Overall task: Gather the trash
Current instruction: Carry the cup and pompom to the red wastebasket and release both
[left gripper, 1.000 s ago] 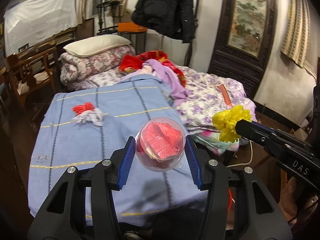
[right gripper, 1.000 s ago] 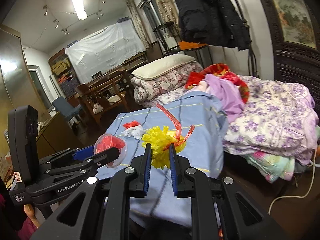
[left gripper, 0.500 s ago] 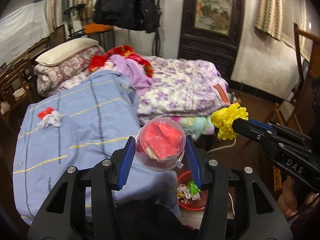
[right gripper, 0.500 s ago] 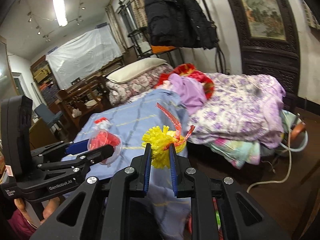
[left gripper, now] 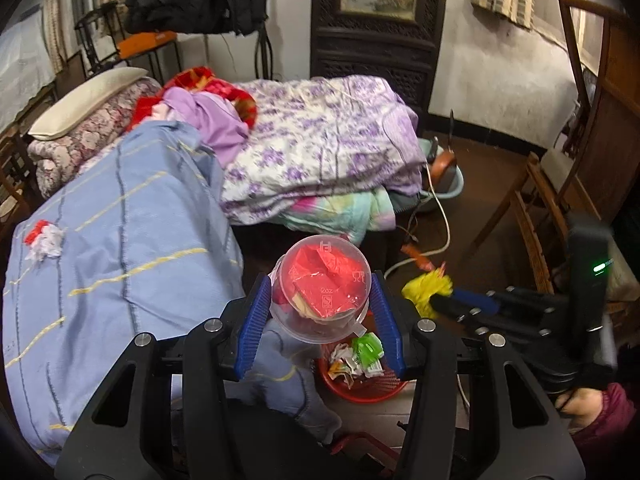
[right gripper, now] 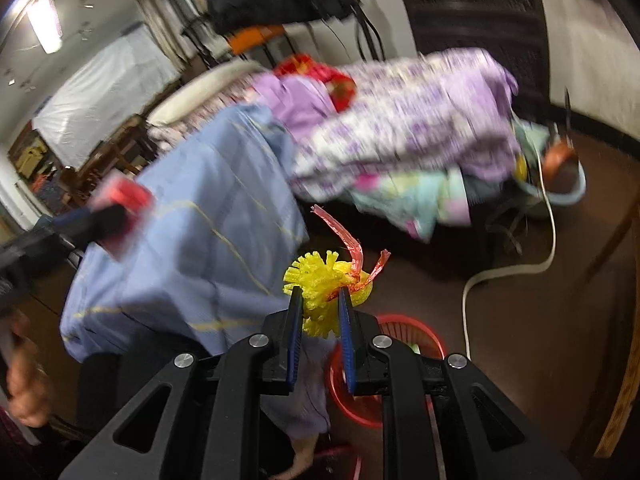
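Both grippers have swung from the bed to above the red mesh waste basket (left gripper: 362, 388) (already part-filled): left gripper (left gripper: 320, 322) clamps a clear plastic cup of red scraps (left gripper: 320, 292), right gripper (right gripper: 319, 312) pinches a yellow frilled wrapper (right gripper: 320, 280), both undropped; red-and-white crumpled litter (left gripper: 42, 238) remains on the blue striped bedspread (left gripper: 120, 240).

We see the cup (left gripper: 320, 288) between the left gripper (left gripper: 320, 308) pads, above the basket (left gripper: 360, 384) on the floor beside the bed (left gripper: 120, 240). The net bundle (right gripper: 320, 292) sits between the right gripper (right gripper: 320, 304) pads, right of the cup. 1 wad (left gripper: 42, 238) lies on the bed's left. A chair (left gripper: 552, 184) stands right.
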Tool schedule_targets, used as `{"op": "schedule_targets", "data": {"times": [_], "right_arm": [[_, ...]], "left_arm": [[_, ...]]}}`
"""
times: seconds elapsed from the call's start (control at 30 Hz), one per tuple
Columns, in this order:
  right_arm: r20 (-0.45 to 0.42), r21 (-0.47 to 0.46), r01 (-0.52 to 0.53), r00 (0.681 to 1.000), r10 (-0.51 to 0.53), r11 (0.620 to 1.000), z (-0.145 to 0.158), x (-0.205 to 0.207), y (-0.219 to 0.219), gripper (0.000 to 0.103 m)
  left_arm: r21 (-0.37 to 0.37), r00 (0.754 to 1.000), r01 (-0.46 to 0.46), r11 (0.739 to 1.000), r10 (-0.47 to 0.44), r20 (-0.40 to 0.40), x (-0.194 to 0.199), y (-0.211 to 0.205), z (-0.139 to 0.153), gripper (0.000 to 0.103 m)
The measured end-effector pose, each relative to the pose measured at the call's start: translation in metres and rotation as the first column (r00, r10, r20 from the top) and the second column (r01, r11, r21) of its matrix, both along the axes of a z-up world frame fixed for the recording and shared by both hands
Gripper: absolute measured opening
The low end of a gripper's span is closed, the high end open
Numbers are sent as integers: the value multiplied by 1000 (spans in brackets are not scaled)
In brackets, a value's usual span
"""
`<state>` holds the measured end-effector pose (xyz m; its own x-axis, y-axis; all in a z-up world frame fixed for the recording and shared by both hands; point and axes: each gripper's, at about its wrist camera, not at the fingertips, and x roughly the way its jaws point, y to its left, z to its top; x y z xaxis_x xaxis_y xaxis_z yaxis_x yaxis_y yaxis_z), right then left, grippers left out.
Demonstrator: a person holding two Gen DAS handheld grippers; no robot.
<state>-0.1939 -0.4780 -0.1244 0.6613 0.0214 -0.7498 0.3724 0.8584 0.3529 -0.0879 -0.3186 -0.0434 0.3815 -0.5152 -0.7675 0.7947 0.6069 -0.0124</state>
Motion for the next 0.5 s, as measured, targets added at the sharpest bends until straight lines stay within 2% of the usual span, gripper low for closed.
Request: {"op": "schedule_targets", "data": {"times": [0.13, 0.23, 0.33, 0.4, 0.5], "right_arm": [[-91, 64, 20, 996, -14, 998, -53, 5, -12, 23], [-155, 113, 30, 988, -12, 993, -90, 11, -19, 53], [-187, 142, 78, 981, -50, 987, -109, 6, -28, 52], [-160, 147, 114, 983, -90, 983, -105, -4, -35, 52], [-117, 89, 149, 983, -138, 985, -88, -17, -45, 52]], "left_arm": [[28, 999, 31, 999, -30, -31, -1, -17, -19, 50], [50, 997, 51, 997, -48, -56, -2, -30, -32, 50], [72, 994, 83, 994, -77, -82, -3, -42, -45, 50], [83, 990, 103, 991, -94, -103, -4, -49, -53, 50], [107, 984, 139, 984, -125, -127, -7, -63, -67, 50]]}}
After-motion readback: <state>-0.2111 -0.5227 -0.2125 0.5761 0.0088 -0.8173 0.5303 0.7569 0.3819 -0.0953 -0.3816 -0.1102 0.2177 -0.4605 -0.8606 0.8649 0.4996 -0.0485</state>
